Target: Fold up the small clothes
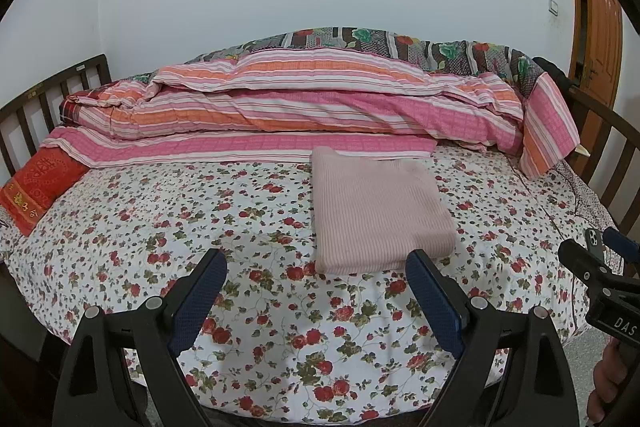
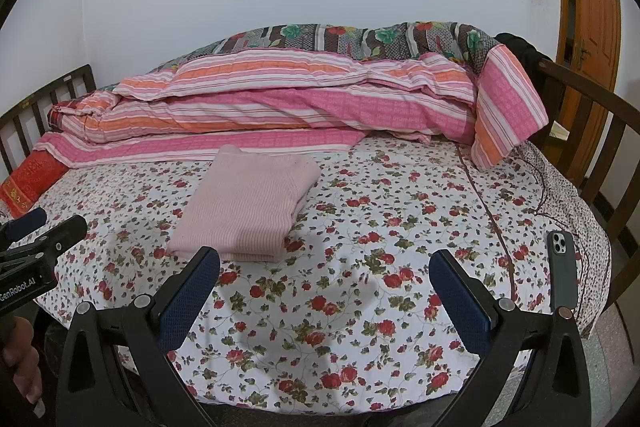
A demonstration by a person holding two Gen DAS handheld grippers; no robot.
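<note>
A pale pink ribbed garment [image 1: 378, 213] lies folded into a neat rectangle on the floral bedsheet [image 1: 200, 211]; it also shows in the right wrist view [image 2: 244, 207]. My left gripper [image 1: 316, 263] is open and empty, held above the sheet just in front of the garment's near edge. My right gripper [image 2: 324, 263] is open and empty, to the right of the garment. The right gripper shows at the right edge of the left wrist view [image 1: 600, 259], and the left gripper shows at the left edge of the right wrist view [image 2: 40, 231].
A striped pink and orange quilt [image 1: 300, 107] is piled along the back of the bed. A red pillow [image 1: 36, 187] lies at the left. A phone [image 2: 563, 267] lies face down near the right edge. Wooden bed rails [image 2: 600, 131] stand at both ends.
</note>
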